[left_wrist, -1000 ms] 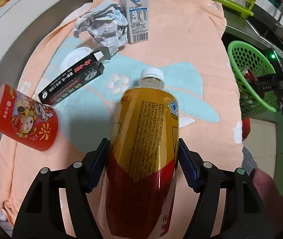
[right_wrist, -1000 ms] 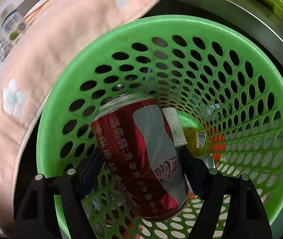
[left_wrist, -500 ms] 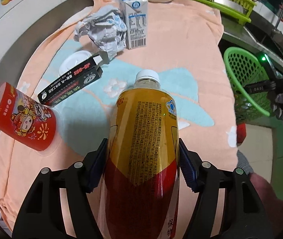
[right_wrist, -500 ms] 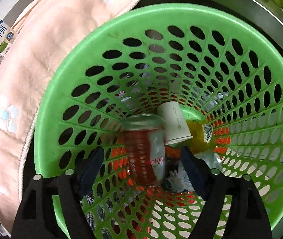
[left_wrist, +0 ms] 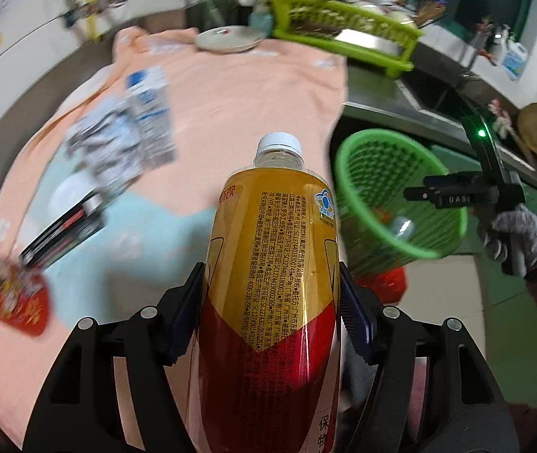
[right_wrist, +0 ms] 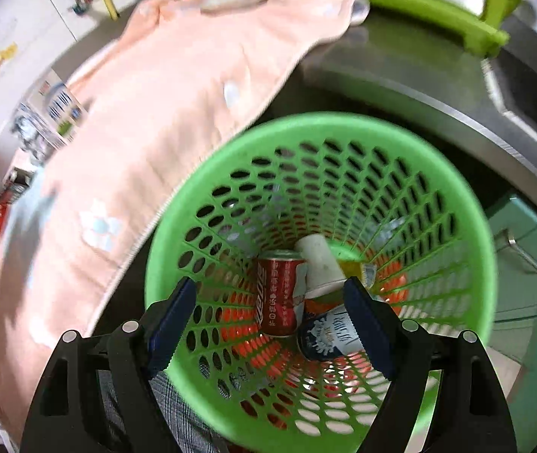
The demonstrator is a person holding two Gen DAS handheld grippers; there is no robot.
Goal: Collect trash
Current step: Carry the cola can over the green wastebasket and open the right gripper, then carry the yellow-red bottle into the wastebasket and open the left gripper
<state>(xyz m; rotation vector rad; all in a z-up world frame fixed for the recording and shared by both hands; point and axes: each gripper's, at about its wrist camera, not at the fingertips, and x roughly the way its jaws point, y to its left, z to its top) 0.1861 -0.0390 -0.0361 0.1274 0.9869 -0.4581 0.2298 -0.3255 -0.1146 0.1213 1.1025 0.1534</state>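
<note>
My left gripper (left_wrist: 270, 313) is shut on a yellow-and-red drink bottle (left_wrist: 268, 287) with a white cap, held above the peach towel (left_wrist: 238, 83). The green perforated basket (left_wrist: 397, 196) stands to its right, beside the counter. My right gripper (right_wrist: 268, 313) is open and empty above the basket (right_wrist: 457, 211); it also shows in the left wrist view (left_wrist: 415, 193). In the basket lie a red cola can (right_wrist: 278, 296), a white paper cup (right_wrist: 319, 262) and a blue-and-white carton (right_wrist: 327, 334).
On the towel lie a milk carton (left_wrist: 149, 113), crumpled paper (left_wrist: 106, 147), a black box (left_wrist: 62, 236), a white lid (left_wrist: 66, 194) and a red cup (left_wrist: 8, 298). A plate (left_wrist: 229, 37) and a green dish rack (left_wrist: 344, 26) stand behind. A steel counter edge (right_wrist: 419, 87) runs past the basket.
My right gripper opened and the cola can dropped into the basket; the gripper then rose. My left gripper lifted the bottle and swung right toward the basket.
</note>
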